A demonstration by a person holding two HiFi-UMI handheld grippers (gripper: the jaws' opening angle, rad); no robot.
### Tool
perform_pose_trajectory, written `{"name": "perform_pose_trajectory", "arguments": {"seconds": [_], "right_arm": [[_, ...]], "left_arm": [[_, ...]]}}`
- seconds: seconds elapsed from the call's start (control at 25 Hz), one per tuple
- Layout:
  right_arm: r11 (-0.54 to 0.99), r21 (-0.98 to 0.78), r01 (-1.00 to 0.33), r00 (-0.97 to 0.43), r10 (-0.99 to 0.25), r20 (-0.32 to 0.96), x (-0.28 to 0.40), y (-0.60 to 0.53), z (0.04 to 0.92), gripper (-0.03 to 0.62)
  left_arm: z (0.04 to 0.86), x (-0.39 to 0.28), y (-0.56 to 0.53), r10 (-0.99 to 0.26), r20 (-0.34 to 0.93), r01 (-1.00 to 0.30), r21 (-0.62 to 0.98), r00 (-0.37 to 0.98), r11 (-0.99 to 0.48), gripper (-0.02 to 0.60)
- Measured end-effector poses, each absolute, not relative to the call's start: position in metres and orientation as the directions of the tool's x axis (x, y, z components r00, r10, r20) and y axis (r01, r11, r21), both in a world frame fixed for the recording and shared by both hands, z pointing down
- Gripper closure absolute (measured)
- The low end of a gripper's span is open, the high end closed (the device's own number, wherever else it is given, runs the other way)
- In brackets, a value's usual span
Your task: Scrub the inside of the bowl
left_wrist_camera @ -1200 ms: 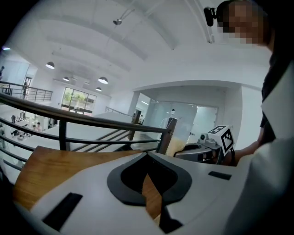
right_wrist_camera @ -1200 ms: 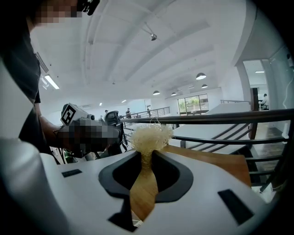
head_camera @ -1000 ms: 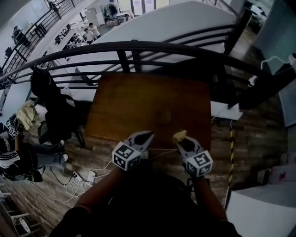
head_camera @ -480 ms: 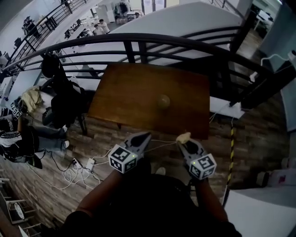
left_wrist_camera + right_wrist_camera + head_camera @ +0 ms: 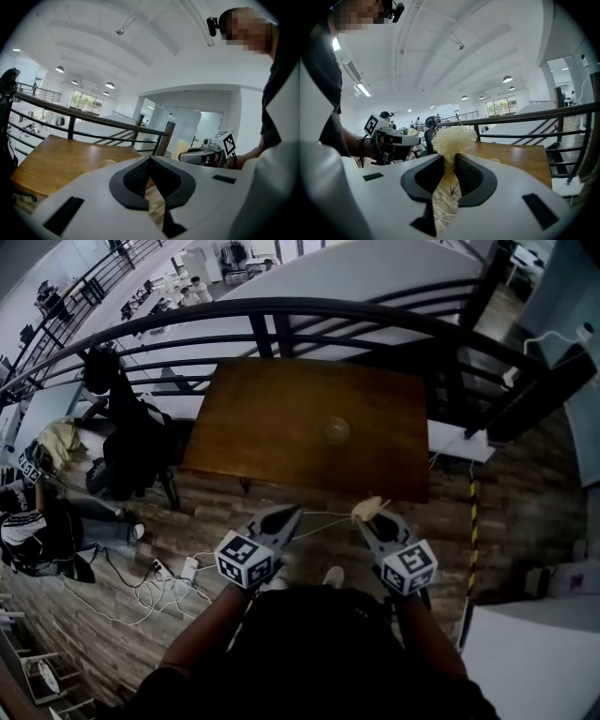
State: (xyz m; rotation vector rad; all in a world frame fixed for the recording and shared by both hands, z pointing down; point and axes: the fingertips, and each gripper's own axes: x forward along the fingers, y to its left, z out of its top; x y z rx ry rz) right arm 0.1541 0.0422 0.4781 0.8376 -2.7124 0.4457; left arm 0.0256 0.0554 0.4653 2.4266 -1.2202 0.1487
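We see the bowl (image 5: pixel 335 430) as a small, pale round shape on the right half of the brown wooden table (image 5: pixel 262 418). A dark curved railing (image 5: pixel 281 313) runs behind the table, and cables (image 5: pixel 150 592) lie on the plank floor (image 5: pixel 525 512) to its left. Both grippers hang short of the table's near edge, well apart from the bowl. Our left gripper (image 5: pixel 286 517) has its jaws together, empty. Our right gripper (image 5: pixel 370 518) is clamped on a pale yellow mesh scrubber (image 5: pixel 453 139).
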Motion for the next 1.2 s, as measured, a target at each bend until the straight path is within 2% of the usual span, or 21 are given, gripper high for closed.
{"name": "perform_pose_trajectory", "arguments": {"seconds": [0.64, 0.92, 1.2], "right_arm": [[0.756, -0.194, -0.626, -0.763, -0.54, 0.356, 0.039, 0.149, 0.476, 0.516], [0.733, -0.185, -0.655, -0.735, -0.562, 0.378, 0.039, 0.19, 0.474, 0.516], [0.743, -0.167, -0.648, -0.732, -0.546, 0.408, 0.068, 0.213, 0.48, 0.516]], "left_arm": [[0.454, -0.084, 0.159, -0.696, 0.226, -0.729, 0.295, 0.681, -0.618, 0.583], [0.456, -0.098, 0.199, -0.677, 0.196, -0.701, 0.305, 0.709, -0.645, 0.584], [0.452, -0.082, 0.219, -0.697, 0.183, -0.715, 0.301, 0.693, -0.631, 0.583]]}}
